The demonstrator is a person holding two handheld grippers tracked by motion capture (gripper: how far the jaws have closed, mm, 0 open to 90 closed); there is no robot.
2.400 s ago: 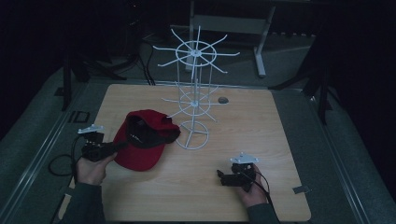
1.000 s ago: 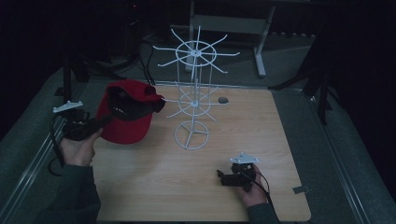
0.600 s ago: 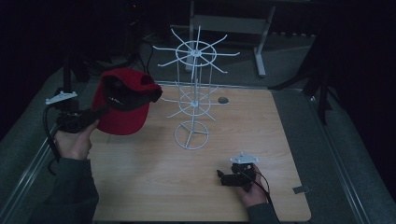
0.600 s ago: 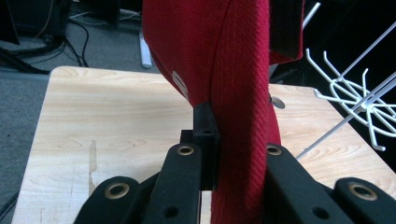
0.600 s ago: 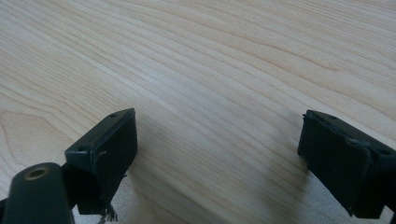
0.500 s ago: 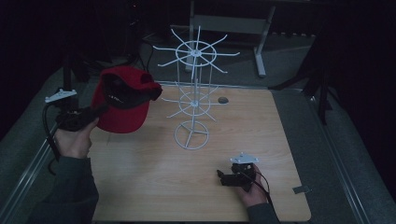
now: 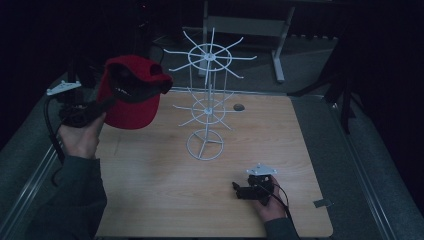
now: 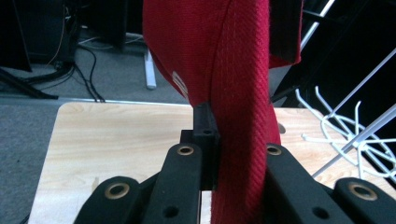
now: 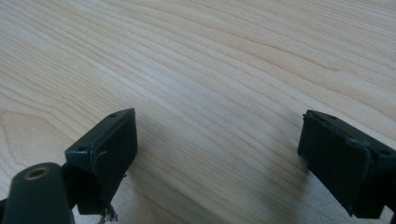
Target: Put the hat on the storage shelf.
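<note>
- The left gripper [image 7: 107, 102] is holding a red cap [image 7: 131, 95] up in the air, its fingers [image 8: 205, 128] clamped on the cap's fabric edge, as the left gripper view is showing close up.
- Compared with a couple of seconds ago, when the cap was lying on the surface [image 7: 150, 170] beside the rack's base, it is now hanging well above the wood, off the left edge and level with the upper tier of the white wire rack [image 7: 207, 100].
- Over the last half second the lift has been slowing: the cap is sitting only slightly higher and a touch nearer the rack than in the previous picture.
- The cap's dark underside is facing the rack, with the nearest upper prong [image 7: 175, 67] just beside its front but, as far as the high view is telling, not yet touching it.
- This is suggesting that the pick-up part is finished and the hanging part is beginning; the next move is probably calling for the cap's opening or strap to be carried onto one of the prongs.
- The right gripper [image 7: 239, 190] is resting low on the surface near the front edge, well apart from the rack, its fingers [image 9: 105, 144] standing wide apart over bare wood with nothing between them.
</note>
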